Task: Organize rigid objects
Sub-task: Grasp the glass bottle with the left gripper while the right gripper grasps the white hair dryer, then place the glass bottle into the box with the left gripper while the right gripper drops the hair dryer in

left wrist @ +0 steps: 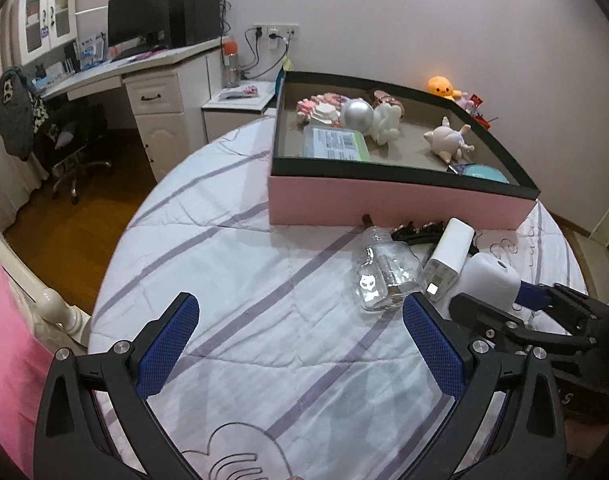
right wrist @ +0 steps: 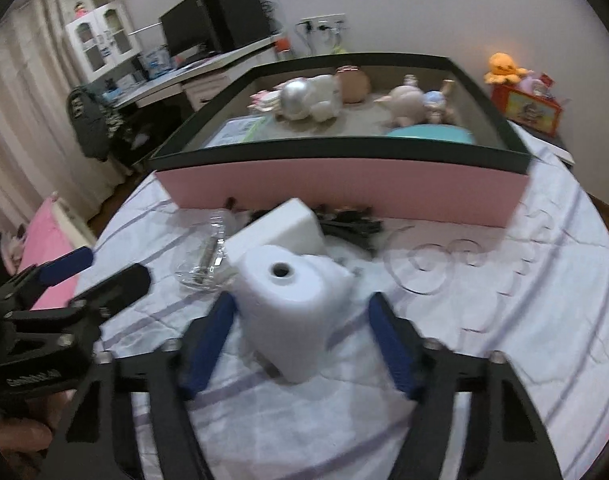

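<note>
A pink box with a black rim (left wrist: pixel 384 204) (right wrist: pixel 344 184) stands on the bed and holds figurines, a silver ball (left wrist: pixel 356 114) and a packet. In front of it lie a clear glass bottle (left wrist: pixel 384 276) (right wrist: pixel 208 256), a white charger block (left wrist: pixel 448 256) (right wrist: pixel 280 228), a black hair clip (left wrist: pixel 412 230) (right wrist: pixel 352 224) and a white rounded device (left wrist: pixel 490 280) (right wrist: pixel 296 304). My right gripper (right wrist: pixel 304 328) (left wrist: pixel 500 308) is open with its fingers on both sides of the white device. My left gripper (left wrist: pixel 300 332) is open and empty, above the sheet left of the bottle.
The bed has a white sheet with purple stripes (left wrist: pixel 244 280). A desk with a monitor (left wrist: pixel 136 24) and a chair (left wrist: pixel 72 140) stand at the far left. An orange plush (left wrist: pixel 442 86) and a red box (right wrist: pixel 528 108) sit behind the pink box.
</note>
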{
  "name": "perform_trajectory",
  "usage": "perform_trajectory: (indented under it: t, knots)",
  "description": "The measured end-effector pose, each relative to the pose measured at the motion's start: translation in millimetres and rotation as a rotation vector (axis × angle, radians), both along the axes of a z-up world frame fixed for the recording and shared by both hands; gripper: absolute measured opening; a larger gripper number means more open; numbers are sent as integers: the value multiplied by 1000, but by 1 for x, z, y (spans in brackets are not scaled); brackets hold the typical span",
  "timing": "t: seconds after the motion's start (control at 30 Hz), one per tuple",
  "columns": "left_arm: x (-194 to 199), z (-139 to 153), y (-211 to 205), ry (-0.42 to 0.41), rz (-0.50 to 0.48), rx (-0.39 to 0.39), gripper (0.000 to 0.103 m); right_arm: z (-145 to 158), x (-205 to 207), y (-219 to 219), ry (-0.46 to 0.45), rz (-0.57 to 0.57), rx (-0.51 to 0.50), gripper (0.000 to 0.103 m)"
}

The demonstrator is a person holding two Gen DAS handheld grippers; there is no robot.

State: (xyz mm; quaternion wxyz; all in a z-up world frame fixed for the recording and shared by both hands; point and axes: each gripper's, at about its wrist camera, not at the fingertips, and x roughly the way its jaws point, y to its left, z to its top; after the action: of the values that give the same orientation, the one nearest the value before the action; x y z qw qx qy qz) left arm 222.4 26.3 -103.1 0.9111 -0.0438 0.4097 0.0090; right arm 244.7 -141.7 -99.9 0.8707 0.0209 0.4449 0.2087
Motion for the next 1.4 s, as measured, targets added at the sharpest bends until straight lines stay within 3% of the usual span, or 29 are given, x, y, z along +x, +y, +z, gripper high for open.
perform_trajectory:
  t: [0.33, 0.5, 0.63, 0.77, 1.0, 1.03, 1.07, 1.13, 1.23, 1.4]
  knots:
    - [17, -8, -23, 21, -59, -11, 103, 4, 4, -29, -23, -48, -3, 58]
    - [33, -17, -26, 28, -37, -38, 103, 3, 7, -35, -20, -53, -4, 58]
    - [41, -19, -31, 14, -31, -16, 102, 3, 7, -34, -25, -53, -9, 58]
    - [45, -24, -26, 52, -38, -34, 81, 8, 6, -38, -32, -54, -3, 58]
    - [48, -31, -37, 64, -68, 39, 84, 10, 8, -44, -33, -71, 11, 58]
    - [48, -30, -37, 60, -73, 34, 78, 10, 7, -44, -33, -70, 12, 58]
    - [48, -29, -36, 54, -80, 24, 62, 11, 6, -45, -34, -70, 14, 58]
    - [45, -26, -33, 51, -94, 1, 50, 14, 4, -45, -41, -70, 13, 58]
    - [37, -23, -27, 48, -97, -42, 50, 18, 1, -48, -52, -74, 16, 58]
    - [22, -13, -25, 23, -94, -44, 50, 24, -3, -49, -65, -76, 22, 58]
